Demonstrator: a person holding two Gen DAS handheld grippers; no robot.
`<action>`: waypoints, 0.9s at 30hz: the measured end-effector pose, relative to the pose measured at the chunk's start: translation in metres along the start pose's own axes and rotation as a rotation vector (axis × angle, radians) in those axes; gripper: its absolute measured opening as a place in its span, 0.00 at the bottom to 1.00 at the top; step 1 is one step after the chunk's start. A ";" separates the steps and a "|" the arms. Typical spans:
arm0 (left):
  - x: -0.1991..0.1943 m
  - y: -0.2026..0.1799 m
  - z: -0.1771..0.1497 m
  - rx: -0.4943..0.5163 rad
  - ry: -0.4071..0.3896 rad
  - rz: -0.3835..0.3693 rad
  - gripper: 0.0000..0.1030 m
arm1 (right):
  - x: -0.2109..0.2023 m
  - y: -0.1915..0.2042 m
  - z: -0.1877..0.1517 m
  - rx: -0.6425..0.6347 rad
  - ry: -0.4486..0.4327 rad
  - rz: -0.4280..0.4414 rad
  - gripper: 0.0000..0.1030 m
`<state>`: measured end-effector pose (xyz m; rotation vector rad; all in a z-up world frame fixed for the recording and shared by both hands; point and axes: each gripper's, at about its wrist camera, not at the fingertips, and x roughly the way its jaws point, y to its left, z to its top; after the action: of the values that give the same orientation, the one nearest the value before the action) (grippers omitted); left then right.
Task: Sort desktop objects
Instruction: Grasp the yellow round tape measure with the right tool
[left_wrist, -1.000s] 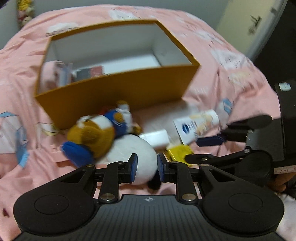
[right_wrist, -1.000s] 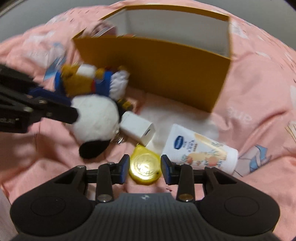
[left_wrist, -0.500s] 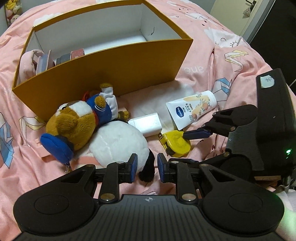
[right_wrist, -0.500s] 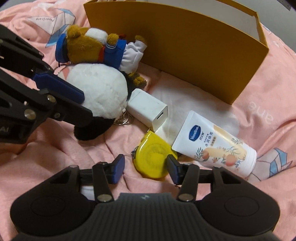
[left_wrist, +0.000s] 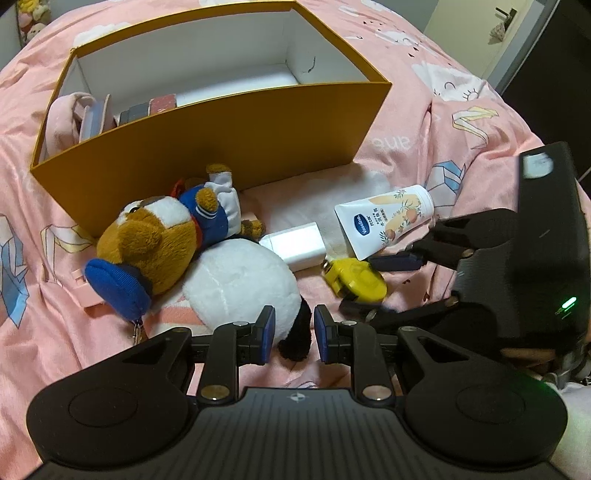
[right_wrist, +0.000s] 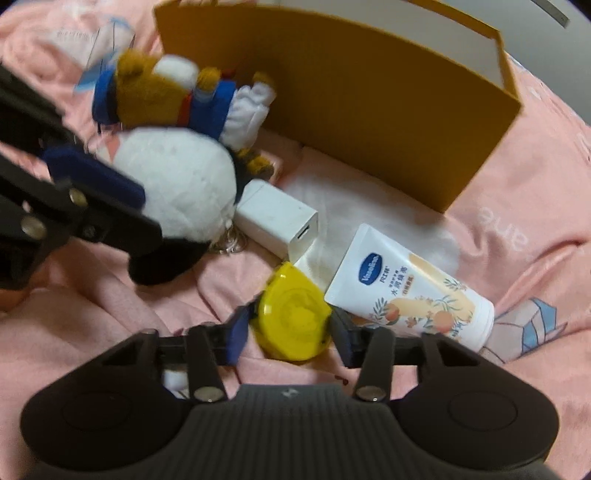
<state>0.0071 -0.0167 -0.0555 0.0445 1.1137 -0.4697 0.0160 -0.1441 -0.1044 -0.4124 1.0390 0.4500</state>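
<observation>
Between the right claw (right_wrist: 288, 330) fingers sits the yellow tape measure (right_wrist: 293, 321), jaws spread on either side but not pinching yet, probably lining up a grab. Ahead stands the orange box (right_wrist: 369, 110). Left claw (left_wrist: 294, 334) hangs apart over the panda plush (left_wrist: 240, 291).

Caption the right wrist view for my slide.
Right hand-held gripper straddles a yellow tape measure on the pink bedspread, beside a lotion tube, white charger and orange box.
</observation>
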 end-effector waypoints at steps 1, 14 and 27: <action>0.000 0.001 0.000 -0.004 0.000 -0.003 0.25 | -0.004 -0.004 0.000 0.019 -0.009 0.011 0.38; 0.000 0.006 0.001 -0.022 -0.001 -0.023 0.25 | -0.002 0.007 0.012 -0.240 -0.041 -0.142 0.24; 0.004 0.005 0.005 -0.017 0.011 -0.027 0.25 | 0.002 0.001 0.003 -0.320 0.044 -0.053 0.47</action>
<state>0.0144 -0.0147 -0.0577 0.0172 1.1300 -0.4842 0.0184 -0.1413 -0.1052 -0.7356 0.9979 0.5641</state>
